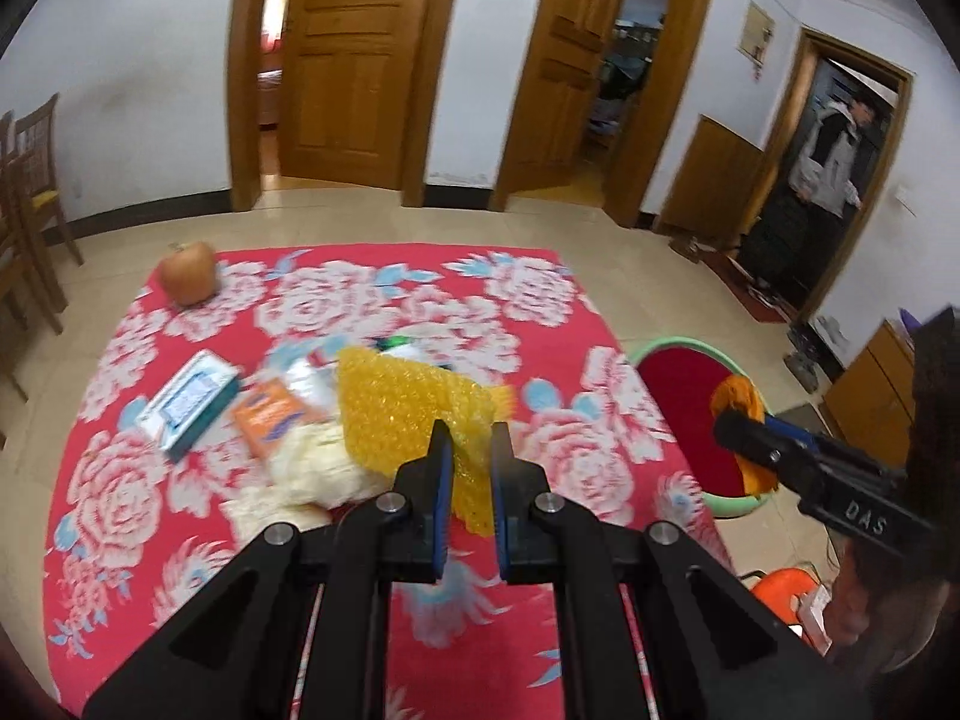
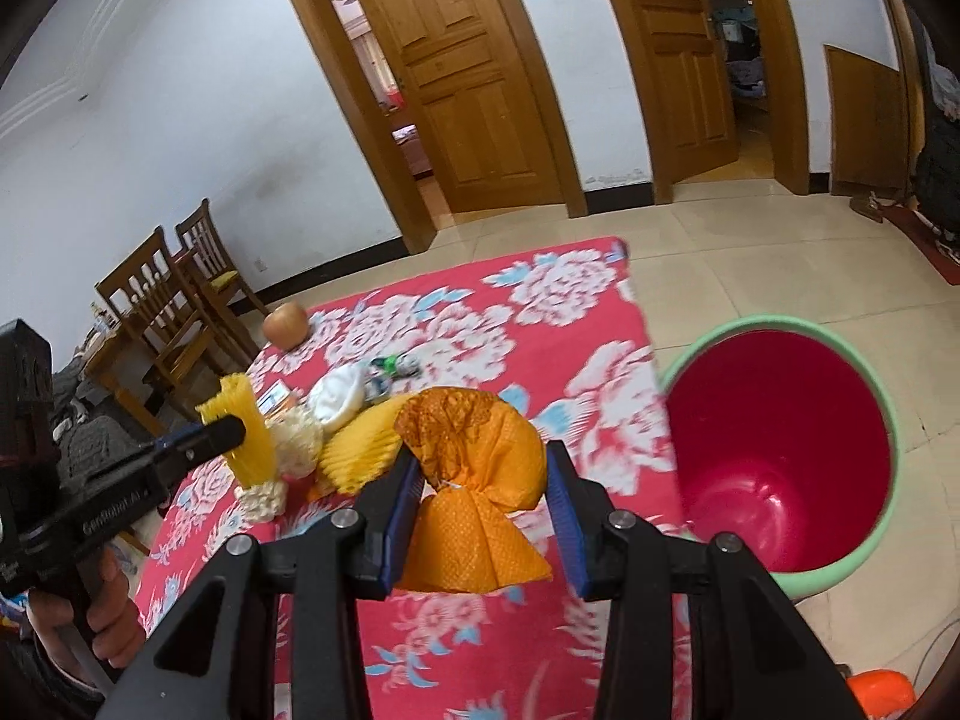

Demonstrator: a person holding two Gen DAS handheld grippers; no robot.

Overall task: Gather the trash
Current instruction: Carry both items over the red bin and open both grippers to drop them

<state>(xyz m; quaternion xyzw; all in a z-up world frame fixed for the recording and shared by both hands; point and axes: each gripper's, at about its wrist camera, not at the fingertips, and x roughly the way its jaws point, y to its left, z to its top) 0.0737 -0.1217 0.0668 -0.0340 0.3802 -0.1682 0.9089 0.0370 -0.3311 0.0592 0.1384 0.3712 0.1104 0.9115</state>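
Observation:
My left gripper (image 1: 471, 438) is shut on a yellow bubble-wrap sheet (image 1: 408, 408) and holds it above the red floral table (image 1: 540, 468); it also shows in the right wrist view (image 2: 243, 438). My right gripper (image 2: 480, 468) is shut on a crumpled orange bag (image 2: 474, 468), near the table's right edge, beside the red bin with a green rim (image 2: 780, 456). In the left wrist view the right gripper (image 1: 738, 432) holds the orange bag (image 1: 741, 396) over the bin (image 1: 690, 408). White foam netting (image 1: 312, 468), an orange packet (image 1: 270, 420) and small wrappers (image 2: 390, 369) lie mid-table.
An apple (image 1: 189, 279) sits at the table's far left corner. A blue-and-white tissue box (image 1: 192, 402) lies on the left side. Wooden chairs (image 2: 162, 300) stand by the left wall. A person (image 1: 834, 162) stands in the far right doorway. An orange object (image 2: 882, 690) lies on the floor.

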